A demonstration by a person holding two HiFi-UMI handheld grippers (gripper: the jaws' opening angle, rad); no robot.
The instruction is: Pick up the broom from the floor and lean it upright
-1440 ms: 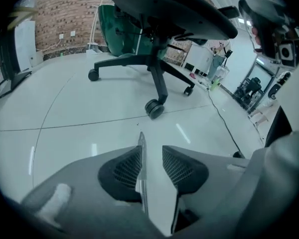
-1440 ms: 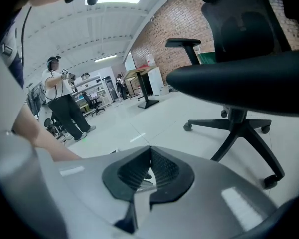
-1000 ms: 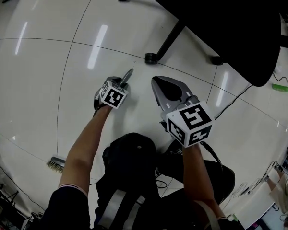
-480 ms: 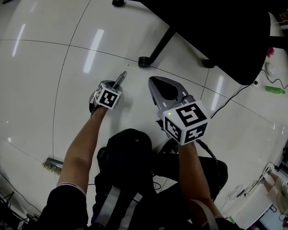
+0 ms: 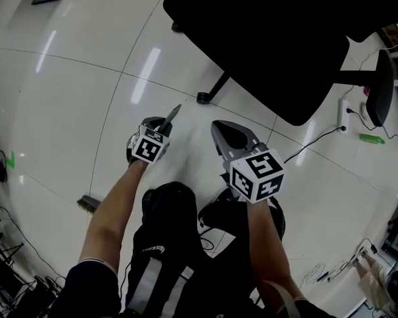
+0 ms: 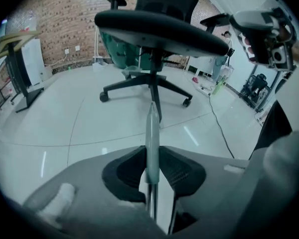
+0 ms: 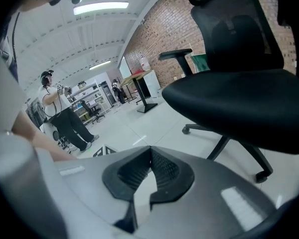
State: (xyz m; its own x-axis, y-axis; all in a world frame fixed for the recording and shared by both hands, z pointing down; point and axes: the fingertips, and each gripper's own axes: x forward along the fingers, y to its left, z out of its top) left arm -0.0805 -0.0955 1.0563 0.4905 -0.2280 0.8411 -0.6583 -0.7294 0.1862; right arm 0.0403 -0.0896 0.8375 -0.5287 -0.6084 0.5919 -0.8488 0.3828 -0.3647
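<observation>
The broom's grey handle [image 6: 151, 133] runs up between my left gripper's [image 6: 150, 159] pads, which press on it from both sides as the jaws are closing. In the head view the handle tip [image 5: 174, 114] pokes out past the left gripper [image 5: 158, 126]. The brush head [image 5: 87, 204] shows low on the floor by my left arm, and the shaft between is hidden by that arm. My right gripper [image 5: 219, 128] hangs beside it to the right. Its jaws meet at the tips [image 7: 149, 148] with nothing between them.
A black office chair [image 5: 265, 38] stands just ahead, its wheeled base [image 6: 150, 81] close beyond the handle tip. A cable and power strip [image 5: 348, 111] and a green bottle [image 5: 371, 138] lie on the floor at the right. A person [image 7: 55, 108] stands far off.
Both grippers have risen off the white floor, and the floor now looks farther away. The handle end has come up with the left gripper. The brush head sits closer in under the left arm.
</observation>
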